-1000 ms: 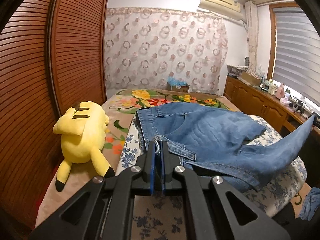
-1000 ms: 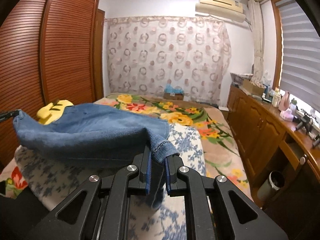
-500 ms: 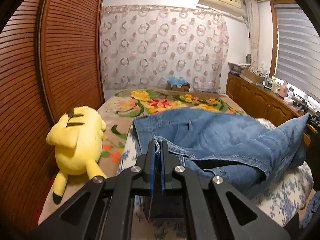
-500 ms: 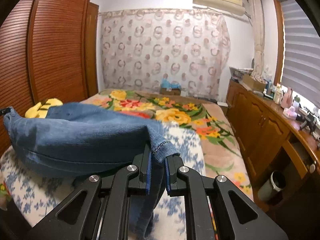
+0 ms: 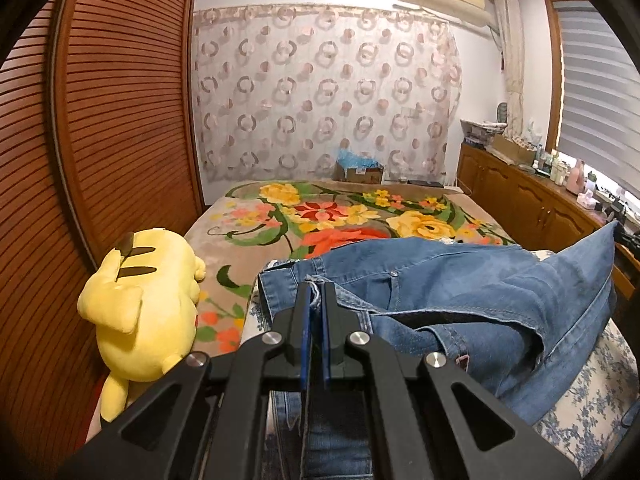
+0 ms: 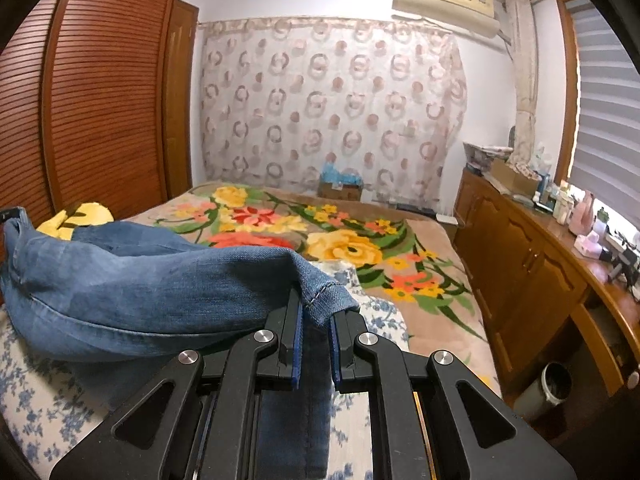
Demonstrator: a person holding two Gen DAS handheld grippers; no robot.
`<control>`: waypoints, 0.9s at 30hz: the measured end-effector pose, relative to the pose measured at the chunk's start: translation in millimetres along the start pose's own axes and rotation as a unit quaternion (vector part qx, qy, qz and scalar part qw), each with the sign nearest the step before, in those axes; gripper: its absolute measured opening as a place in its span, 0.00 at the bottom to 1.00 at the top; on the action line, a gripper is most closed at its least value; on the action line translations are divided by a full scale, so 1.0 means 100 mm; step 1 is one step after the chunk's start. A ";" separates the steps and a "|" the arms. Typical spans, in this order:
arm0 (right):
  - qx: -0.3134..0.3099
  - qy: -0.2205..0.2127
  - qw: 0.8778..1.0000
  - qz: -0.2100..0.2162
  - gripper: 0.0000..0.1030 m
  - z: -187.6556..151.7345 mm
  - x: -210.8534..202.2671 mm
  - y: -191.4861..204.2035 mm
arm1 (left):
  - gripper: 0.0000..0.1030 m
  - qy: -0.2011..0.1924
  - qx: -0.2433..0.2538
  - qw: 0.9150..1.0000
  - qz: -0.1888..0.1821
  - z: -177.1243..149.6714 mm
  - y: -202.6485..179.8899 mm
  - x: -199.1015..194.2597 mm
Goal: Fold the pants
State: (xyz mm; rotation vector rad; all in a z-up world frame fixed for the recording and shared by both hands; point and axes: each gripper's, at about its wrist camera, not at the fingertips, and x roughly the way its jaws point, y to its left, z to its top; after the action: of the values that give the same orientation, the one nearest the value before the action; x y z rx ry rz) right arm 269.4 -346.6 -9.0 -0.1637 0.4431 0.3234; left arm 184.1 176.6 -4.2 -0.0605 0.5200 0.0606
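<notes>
Bed with floral blanket [image 5: 248, 248]: blue denim pants [image 5: 460, 292] lifted; left claw [image 5: 316, 300] and right claw [image 6: 316, 312] each clamped on hem fabric.

The bed [image 5: 248, 236], under a floral blanket [image 5: 340, 216], bears a blue-flowered cloth [image 6: 44, 404], jeans [image 5: 460, 292] and a yellow plush toy [image 5: 140, 304].

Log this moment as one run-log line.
step: folding | left gripper: shut on jeans | right gripper: shut on jeans hem | bed
</notes>
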 end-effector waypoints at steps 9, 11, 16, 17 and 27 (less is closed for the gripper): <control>-0.014 -0.004 1.000 -0.003 0.08 0.27 0.46 -0.07 | 0.01 0.009 0.007 1.000 0.015 0.34 0.08 0.47; -0.018 -0.002 1.000 -0.004 0.08 0.33 0.63 -0.07 | 0.01 0.017 0.005 1.000 0.016 0.39 0.12 0.63; -0.015 0.036 0.999 0.002 0.08 0.33 1.23 -0.08 | 0.04 0.066 -0.012 0.998 0.003 0.38 0.19 1.09; -0.016 0.054 0.998 0.002 0.08 0.27 1.39 -0.06 | 0.07 0.075 -0.016 0.997 -0.002 0.36 0.20 1.14; -0.015 0.121 0.993 -0.004 0.08 -0.07 1.94 -0.06 | 0.35 0.104 -0.009 0.994 -0.019 0.13 0.27 1.09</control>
State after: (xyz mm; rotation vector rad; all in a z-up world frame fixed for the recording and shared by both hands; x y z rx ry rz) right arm 434.5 -300.7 -101.2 -0.2358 0.6766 0.3042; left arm 282.6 208.6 -48.5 -0.0958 0.7261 0.0214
